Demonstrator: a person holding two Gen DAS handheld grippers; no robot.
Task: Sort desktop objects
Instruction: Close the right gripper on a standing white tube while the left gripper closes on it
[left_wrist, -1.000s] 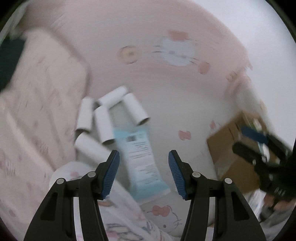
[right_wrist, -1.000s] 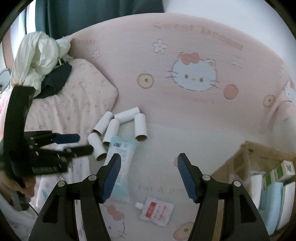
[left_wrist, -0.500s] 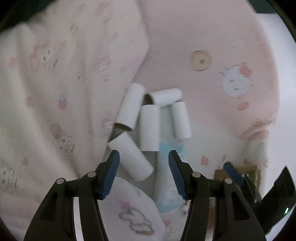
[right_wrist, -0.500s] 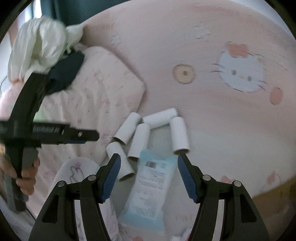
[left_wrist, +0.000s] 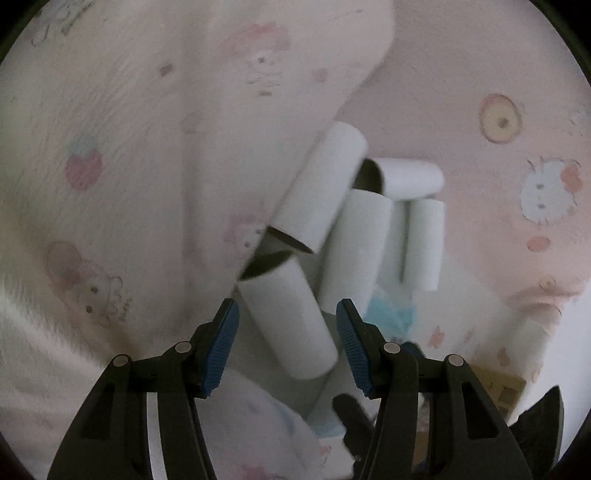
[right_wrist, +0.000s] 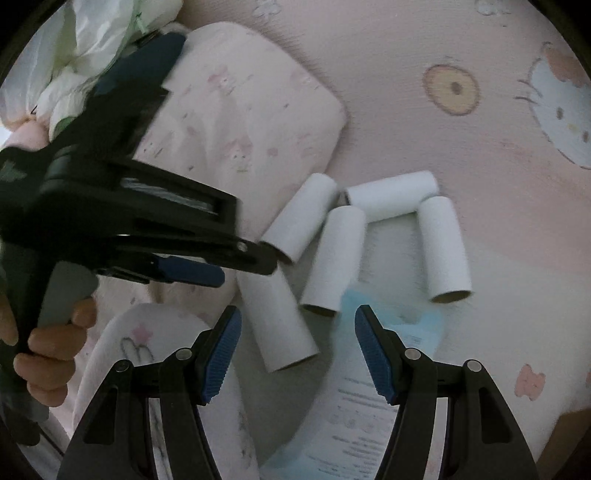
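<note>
Several white cardboard tubes lie in a cluster on the pink cartoon-print cloth (right_wrist: 480, 155). My left gripper (left_wrist: 287, 338) is open, its jaws on either side of the nearest tube (left_wrist: 291, 325), which also shows in the right wrist view (right_wrist: 277, 325). My right gripper (right_wrist: 297, 341) is open and empty just above the same tube and a second tube (right_wrist: 334, 256). A light blue packet (right_wrist: 373, 391) lies under the right gripper. The left gripper also shows in the right wrist view (right_wrist: 240, 264), held in a hand.
A pale printed pillow (right_wrist: 236, 136) lies to the left of the tubes, with white and dark cloth (right_wrist: 92, 48) behind it. A rounded white printed cushion (right_wrist: 147, 354) sits at the near left. A cardboard box corner (left_wrist: 498, 387) shows at lower right of the left wrist view.
Both grippers have moved in closer to the tube cluster. The left gripper now has the nearest tube between its open jaws. The box has slid out of the right wrist view.
</note>
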